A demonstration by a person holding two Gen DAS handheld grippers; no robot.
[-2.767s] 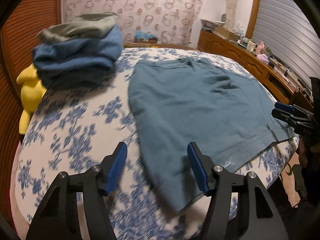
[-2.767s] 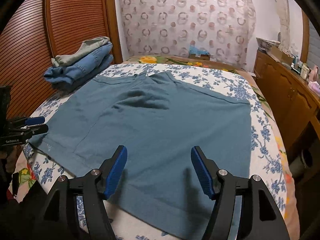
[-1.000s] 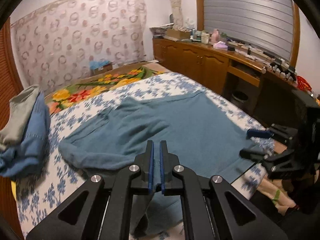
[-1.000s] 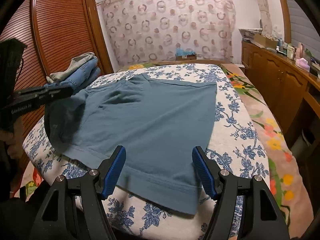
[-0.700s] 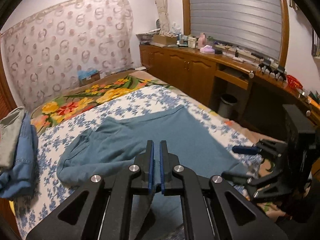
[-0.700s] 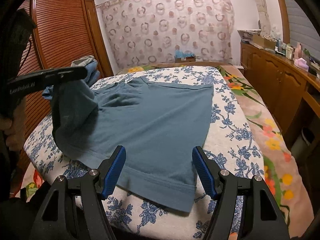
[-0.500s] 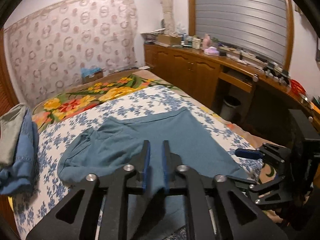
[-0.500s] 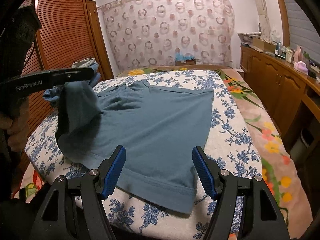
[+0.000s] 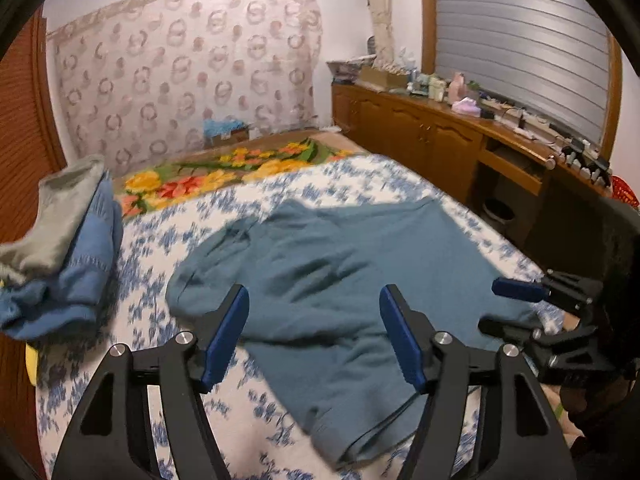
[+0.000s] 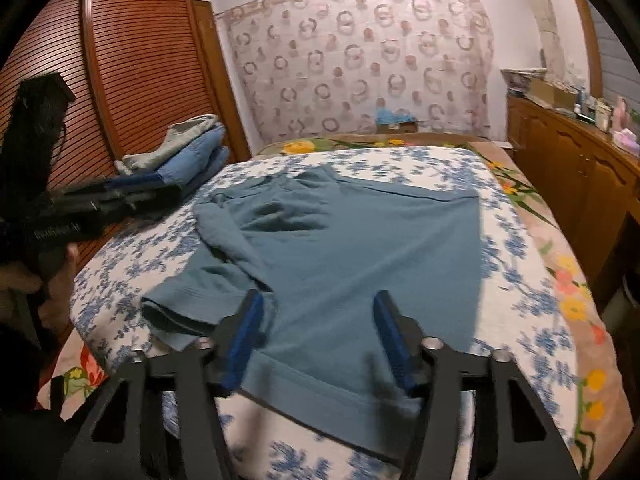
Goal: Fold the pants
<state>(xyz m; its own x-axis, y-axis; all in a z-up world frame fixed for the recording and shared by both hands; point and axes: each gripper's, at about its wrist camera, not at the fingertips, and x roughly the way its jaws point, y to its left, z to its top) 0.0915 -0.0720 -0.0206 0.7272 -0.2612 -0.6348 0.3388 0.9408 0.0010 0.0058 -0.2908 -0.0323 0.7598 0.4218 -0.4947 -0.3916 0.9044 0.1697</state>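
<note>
Nearest the left wrist camera, the left gripper (image 9: pixel 314 334) has its jaws spread apart, and they have just been opening; nothing is clamped between them, and the teal cloth lies on the bed beneath and beyond the gap. In the right wrist view the right gripper (image 10: pixel 318 338) hangs low over the near hem with its jaws also apart, though they have just been closing; the blue pads stand over the fabric without pinching it.

The pants (image 10: pixel 344 248) lie spread on the bed (image 10: pixel 532 308), which is covered in a white sheet with blue flowers. The garment's left side is folded over onto itself, leaving a doubled, rumpled flap near the bed's left edge, while the right side lies flat and smooth. The hem reaches the near edge of the mattress.

Further back on the left, a stack of folded clothes (image 10: pixel 188 156), blue denim with a grey-green piece on top, rests against the slatted wooden wardrobe (image 10: pixel 132 60). Beyond the sheet a strip of bright floral bedcover (image 9: pixel 224 172) shows. A patterned curtain (image 10: pixel 360 52) with ring shapes hangs across the far wall, and a wooden cabinet (image 9: pixel 424 140) carrying small bottles and boxes runs along the right side.
</note>
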